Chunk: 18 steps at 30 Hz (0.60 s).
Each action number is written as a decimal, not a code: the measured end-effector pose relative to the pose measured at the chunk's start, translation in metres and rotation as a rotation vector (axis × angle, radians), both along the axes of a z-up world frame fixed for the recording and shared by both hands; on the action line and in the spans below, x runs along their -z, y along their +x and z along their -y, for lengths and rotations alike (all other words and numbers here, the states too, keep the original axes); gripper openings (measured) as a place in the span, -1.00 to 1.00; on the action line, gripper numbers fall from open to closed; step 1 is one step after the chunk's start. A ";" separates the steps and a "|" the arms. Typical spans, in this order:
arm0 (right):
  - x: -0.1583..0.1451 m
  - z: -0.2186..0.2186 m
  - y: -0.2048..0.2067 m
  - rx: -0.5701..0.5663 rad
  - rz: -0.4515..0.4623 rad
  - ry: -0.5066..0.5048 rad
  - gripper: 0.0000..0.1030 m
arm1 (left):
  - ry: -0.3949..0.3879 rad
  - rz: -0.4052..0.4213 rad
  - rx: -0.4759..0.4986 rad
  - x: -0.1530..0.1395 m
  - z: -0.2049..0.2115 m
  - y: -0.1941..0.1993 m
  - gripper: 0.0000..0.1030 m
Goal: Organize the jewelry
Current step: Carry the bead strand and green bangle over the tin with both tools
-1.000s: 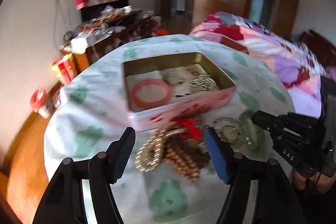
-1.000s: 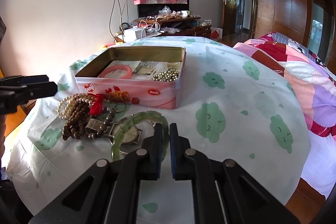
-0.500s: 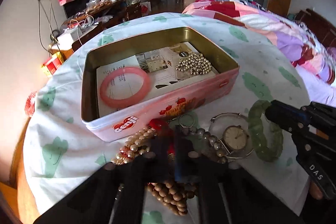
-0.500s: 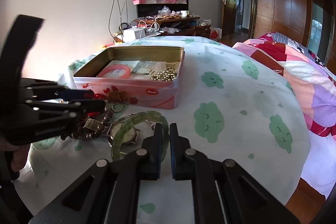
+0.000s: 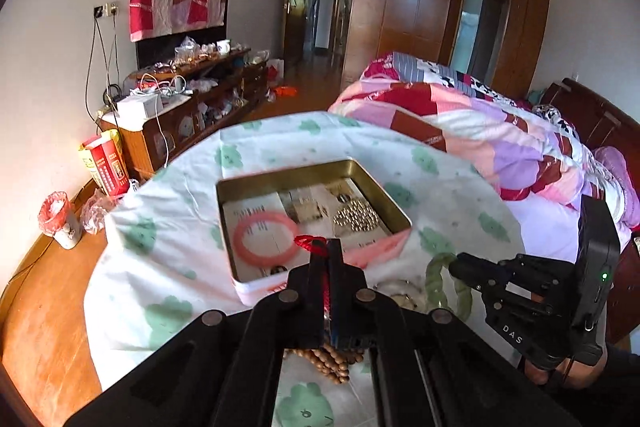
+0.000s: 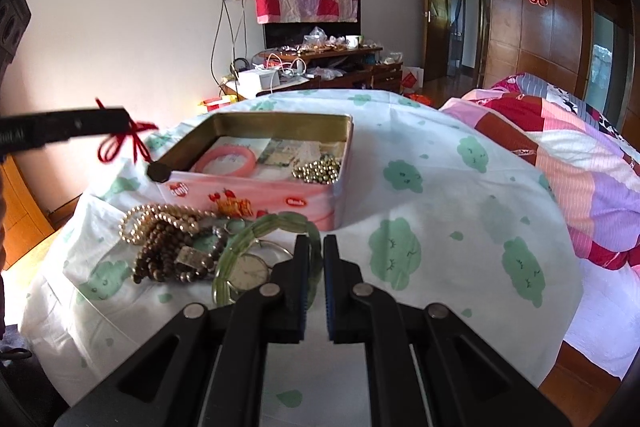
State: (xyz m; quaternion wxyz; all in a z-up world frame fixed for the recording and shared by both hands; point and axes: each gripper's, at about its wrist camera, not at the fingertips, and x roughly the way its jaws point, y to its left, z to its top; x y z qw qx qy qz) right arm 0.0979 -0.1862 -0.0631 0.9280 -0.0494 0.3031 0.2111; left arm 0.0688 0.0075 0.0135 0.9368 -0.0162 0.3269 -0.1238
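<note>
Carrying the red cord pendant (image 6: 132, 143) toward the pink tin (image 6: 256, 199) is the step in hand, by my reading, and doing it well means lifting the dangling dark bead clear of the tin's near rim before letting go. Nearest the right wrist camera, the right gripper (image 6: 316, 255) is sitting with its fingers nearly together, a narrow gap between them, grasping nothing that I can see; its tips are lying just at the green jade bangle (image 6: 272, 231), which is ringing a wristwatch (image 6: 250, 271) in front of the tin. Beside these, wooden prayer beads (image 6: 160, 255) and a pearl bracelet (image 6: 160, 219) are lying heaped before the tin. Farther on, the left gripper (image 5: 325, 251) is clenching the red cord above the tin's near corner. Inside the tin, a pink bangle (image 6: 224, 161) and golden beads (image 6: 318, 169) are resting on paper
</note>
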 end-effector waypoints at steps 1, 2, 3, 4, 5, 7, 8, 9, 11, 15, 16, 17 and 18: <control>-0.001 0.000 0.000 -0.002 0.001 0.001 -0.83 | -0.001 0.001 -0.004 -0.001 -0.002 0.002 -1.00; -0.003 0.000 0.001 -0.004 0.002 0.003 -0.83 | 0.000 -0.001 -0.009 -0.001 -0.004 0.004 -1.00; -0.004 0.001 0.002 -0.006 0.003 0.007 -0.83 | 0.004 -0.003 -0.012 0.000 -0.005 0.007 -1.00; -0.006 0.001 0.003 -0.007 0.004 0.010 -0.83 | 0.012 -0.005 -0.021 0.001 -0.006 0.011 -1.00; -0.008 0.001 0.004 -0.009 0.005 0.014 -0.83 | 0.015 -0.009 -0.027 0.003 -0.008 0.014 -1.00; -0.012 0.001 0.010 -0.015 0.006 0.023 -0.83 | 0.019 -0.014 -0.039 0.005 -0.011 0.020 -1.00; -0.014 0.000 0.010 -0.016 0.006 0.026 -0.83 | 0.023 -0.017 -0.046 0.006 -0.012 0.022 -1.00; -0.017 0.000 0.012 -0.018 0.008 0.029 -0.83 | 0.028 -0.020 -0.050 0.007 -0.014 0.025 -1.00; -0.021 -0.001 0.017 -0.021 0.014 0.026 -0.83 | 0.044 -0.016 -0.061 0.007 -0.016 0.030 -1.00; -0.031 -0.006 0.031 -0.033 0.022 0.018 -0.83 | 0.064 -0.011 -0.073 0.008 -0.017 0.042 -1.00; -0.034 -0.007 0.034 -0.035 0.025 0.014 -0.83 | 0.068 -0.012 -0.075 0.008 -0.017 0.046 -1.00; -0.037 -0.010 0.038 -0.040 0.032 0.006 -0.83 | 0.072 -0.011 -0.075 0.008 -0.017 0.048 -1.00; -0.039 -0.012 0.040 -0.044 0.036 0.001 -0.83 | 0.078 -0.008 -0.074 0.008 -0.016 0.050 -1.00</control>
